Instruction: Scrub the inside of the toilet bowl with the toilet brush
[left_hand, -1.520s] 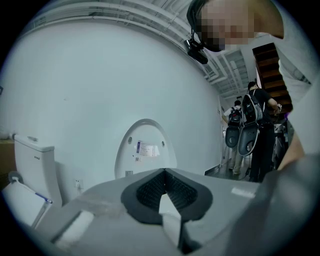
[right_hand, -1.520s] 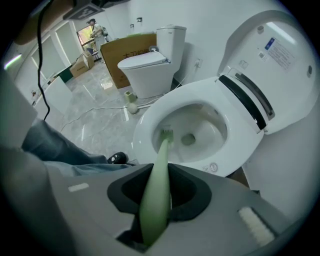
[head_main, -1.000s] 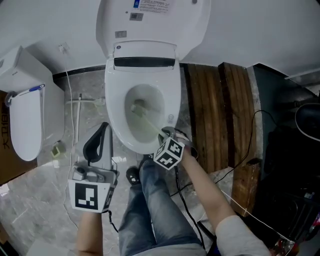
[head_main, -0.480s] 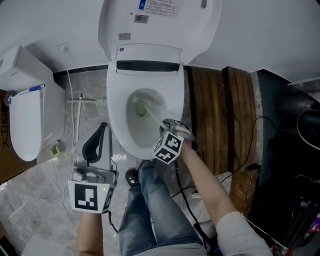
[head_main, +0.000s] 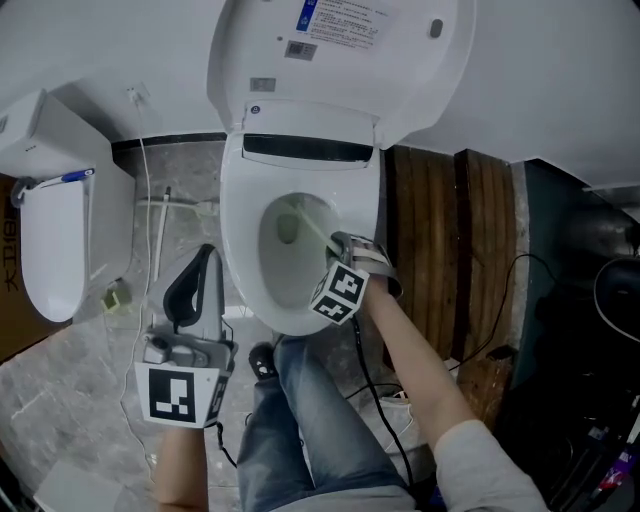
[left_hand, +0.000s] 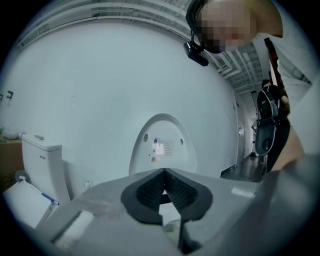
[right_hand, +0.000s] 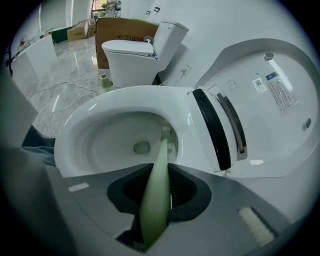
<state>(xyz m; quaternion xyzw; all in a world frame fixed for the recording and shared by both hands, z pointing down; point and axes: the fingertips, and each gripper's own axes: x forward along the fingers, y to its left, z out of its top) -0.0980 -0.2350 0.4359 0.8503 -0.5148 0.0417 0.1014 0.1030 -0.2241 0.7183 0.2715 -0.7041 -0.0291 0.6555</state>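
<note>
Second toilet (head_main: 50, 240): shown at far left, lid shut.
Left claw (head_main: 206, 252): held left of the bowl, jaws pressed together on nothing.
Toilet bowl (head_main: 238, 250): lid raised.
Toilet brush (head_main: 312, 226): head laid against the inner bowl wall.
Right claw (head_main: 338, 246): pinched on the brush's green handle.

The grey marble floor (head_main: 80, 360) carries the open toilet (head_main: 240, 260), a second toilet (head_main: 50, 240) near it, dark wooden planks (head_main: 440, 240), a small green block (head_main: 117, 296) and a cardboard box (right_hand: 117, 30).
</note>
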